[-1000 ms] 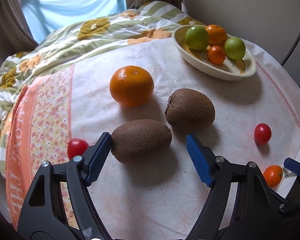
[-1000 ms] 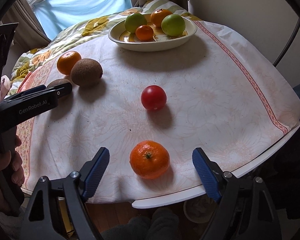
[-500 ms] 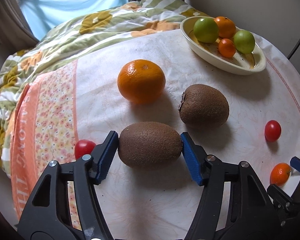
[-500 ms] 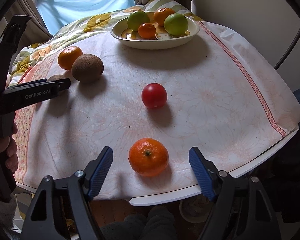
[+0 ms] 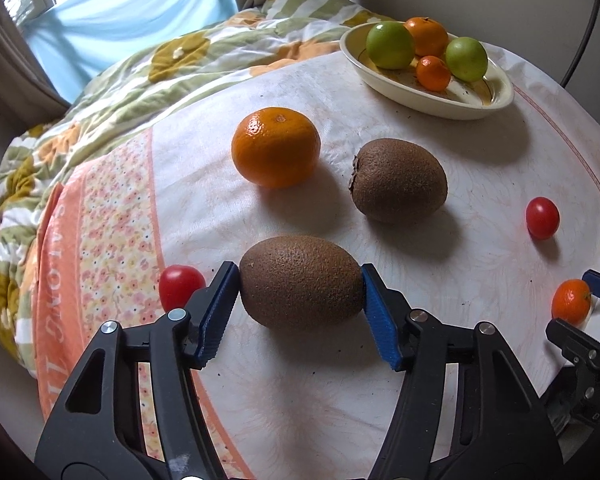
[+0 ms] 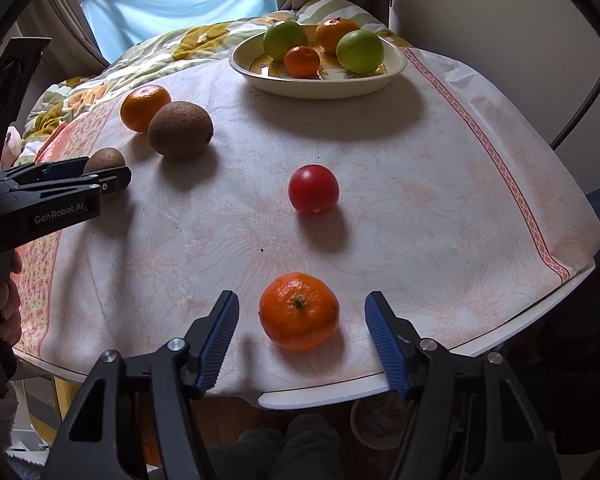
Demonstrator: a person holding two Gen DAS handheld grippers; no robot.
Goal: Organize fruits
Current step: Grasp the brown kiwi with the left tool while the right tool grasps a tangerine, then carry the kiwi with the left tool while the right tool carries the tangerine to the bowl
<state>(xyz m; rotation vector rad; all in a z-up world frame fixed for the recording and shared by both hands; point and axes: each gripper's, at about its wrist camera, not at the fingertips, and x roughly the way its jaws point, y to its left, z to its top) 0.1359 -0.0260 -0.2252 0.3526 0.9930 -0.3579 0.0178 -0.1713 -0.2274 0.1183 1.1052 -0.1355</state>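
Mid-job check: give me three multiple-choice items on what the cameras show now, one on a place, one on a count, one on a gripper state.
1. Where does the dish sit?
A. at the far side of the table
B. at the near edge
C. on the bed

2. How many fruits lie in the dish?
A. two
B. four
C. six

3. What is the left gripper doing?
A. standing wide open over a tomato
B. holding nothing, clear of all fruit
C. closed on a kiwi

Key: 1 A, the dish lies beyond all the loose fruit, by the bedding. 2 B, two green fruits and two oranges show in it. 3 C, its jaws have just been closing and both pads now touch the kiwi's ends; the right gripper, also just closing, leaves gaps either side of the mandarin.
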